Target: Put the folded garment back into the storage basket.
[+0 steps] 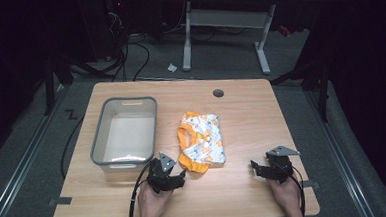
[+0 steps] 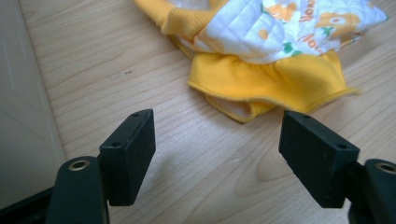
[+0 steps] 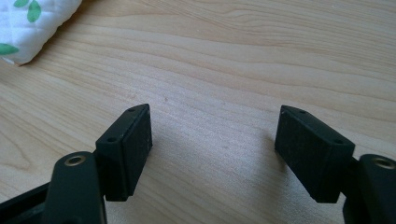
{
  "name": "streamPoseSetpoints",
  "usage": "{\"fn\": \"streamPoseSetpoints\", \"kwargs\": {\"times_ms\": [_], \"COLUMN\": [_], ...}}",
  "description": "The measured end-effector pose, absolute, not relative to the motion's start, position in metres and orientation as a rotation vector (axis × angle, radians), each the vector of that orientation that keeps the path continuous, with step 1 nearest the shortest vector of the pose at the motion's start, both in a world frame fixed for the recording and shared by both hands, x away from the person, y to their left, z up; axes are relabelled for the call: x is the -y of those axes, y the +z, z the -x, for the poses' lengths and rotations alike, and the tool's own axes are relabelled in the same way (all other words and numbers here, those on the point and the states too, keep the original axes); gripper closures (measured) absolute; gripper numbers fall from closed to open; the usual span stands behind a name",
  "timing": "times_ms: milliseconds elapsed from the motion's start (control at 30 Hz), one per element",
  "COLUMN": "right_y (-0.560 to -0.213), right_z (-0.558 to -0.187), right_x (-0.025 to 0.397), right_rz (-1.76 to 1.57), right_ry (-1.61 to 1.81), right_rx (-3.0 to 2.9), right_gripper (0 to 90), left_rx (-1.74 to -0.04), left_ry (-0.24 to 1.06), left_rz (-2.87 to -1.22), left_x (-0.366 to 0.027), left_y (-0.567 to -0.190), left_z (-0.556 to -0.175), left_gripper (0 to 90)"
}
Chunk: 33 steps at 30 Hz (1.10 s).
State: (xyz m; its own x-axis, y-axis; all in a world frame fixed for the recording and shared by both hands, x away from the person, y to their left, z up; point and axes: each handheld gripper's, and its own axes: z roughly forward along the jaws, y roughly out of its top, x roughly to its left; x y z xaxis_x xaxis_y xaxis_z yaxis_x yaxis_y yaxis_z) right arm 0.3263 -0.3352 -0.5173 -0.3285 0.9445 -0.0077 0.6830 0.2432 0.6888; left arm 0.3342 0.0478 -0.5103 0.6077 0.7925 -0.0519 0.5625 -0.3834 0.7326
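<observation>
A folded child's garment point(image 1: 201, 138), white quilted cloth with orange print and a yellow frill, lies in the middle of the wooden table point(image 1: 246, 110). My left gripper point(image 1: 177, 175) sits just in front of its near left corner, jaws open and empty; in the left gripper view the yellow frill point(image 2: 275, 79) lies just beyond the jaws of the left gripper point(image 2: 217, 154). My right gripper point(image 1: 262, 168) rests near the table's front right, open over bare wood, with nothing between the jaws of the right gripper point(image 3: 215, 149). A white corner of the garment point(image 3: 28, 28) shows at far left.
A grey plastic bin point(image 1: 125, 133) stands left of the garment, close to my left gripper; its wall point(image 2: 21, 107) runs along the left of the left gripper view. A round cable hole point(image 1: 218, 93) lies at the back of the table. Beyond stand desk legs and cables.
</observation>
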Motion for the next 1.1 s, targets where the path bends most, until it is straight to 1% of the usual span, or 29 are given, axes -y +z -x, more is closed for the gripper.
{"fn": "streamPoseSetpoints", "kwargs": {"times_ms": [300,700,933,1000,1100], "right_y": [-0.517,-0.517,-0.517,-0.517,-0.517], "right_z": [-0.326,-0.326,-0.326,-0.326,-0.326], "right_x": [0.335,0.335,0.335,0.335,0.335], "right_rz": [-1.487,-1.486,-1.486,-1.486,-1.487], "right_ry": [0.831,0.831,0.831,0.831,0.831], "right_rx": [-2.098,-2.099,-2.099,-2.099,-2.098], "right_gripper": [27.6,27.6,27.6,27.6,27.6], "left_rx": [-1.037,-1.016,-0.992,-0.985,-0.975], "left_ry": [0.354,0.330,0.341,0.339,0.356], "left_rz": [-2.077,-2.063,-2.077,-2.055,-2.075], "left_x": [-0.042,-0.035,-0.026,-0.025,-0.020], "left_y": [-0.500,-0.483,-0.475,-0.473,-0.468], "left_z": [-0.340,-0.354,-0.362,-0.365,-0.372], "left_gripper": [27.2,27.6,27.2,27.5,27.4]}}
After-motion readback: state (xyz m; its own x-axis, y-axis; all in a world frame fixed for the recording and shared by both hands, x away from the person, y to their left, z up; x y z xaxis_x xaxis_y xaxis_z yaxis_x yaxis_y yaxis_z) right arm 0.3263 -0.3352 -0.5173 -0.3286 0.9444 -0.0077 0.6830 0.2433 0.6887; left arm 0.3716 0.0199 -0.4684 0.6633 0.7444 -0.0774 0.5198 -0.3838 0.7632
